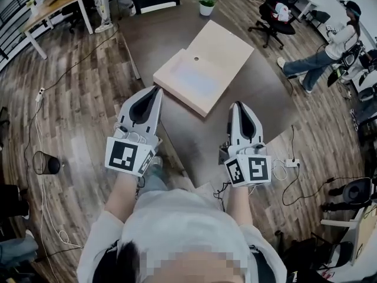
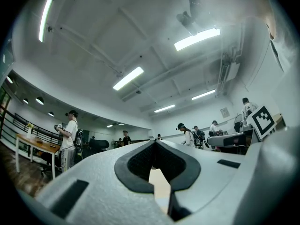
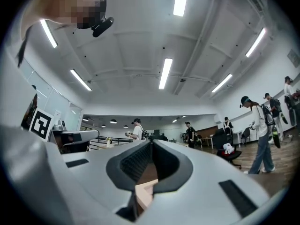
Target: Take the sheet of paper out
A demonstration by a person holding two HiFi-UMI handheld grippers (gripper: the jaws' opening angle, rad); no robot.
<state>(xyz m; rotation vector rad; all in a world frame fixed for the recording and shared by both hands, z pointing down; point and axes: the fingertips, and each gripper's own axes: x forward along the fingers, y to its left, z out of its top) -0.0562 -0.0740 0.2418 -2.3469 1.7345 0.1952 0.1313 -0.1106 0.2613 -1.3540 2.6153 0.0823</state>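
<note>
A flat light-wood box lies on the dark table in the head view. Its near-left half is open, and a pale sheet of paper lies inside; the far half is covered by a lid with a small hole. My left gripper points at the box's near-left corner, just short of it, with its tips together and nothing held. My right gripper is shut and empty, a little short of the box's near edge. Through each pair of jaws a strip of the box shows.
A potted plant stands at the table's far end. An office chair and a person are at the right. A wooden desk is at the far left. On the floor are a black bin, cables and a power strip.
</note>
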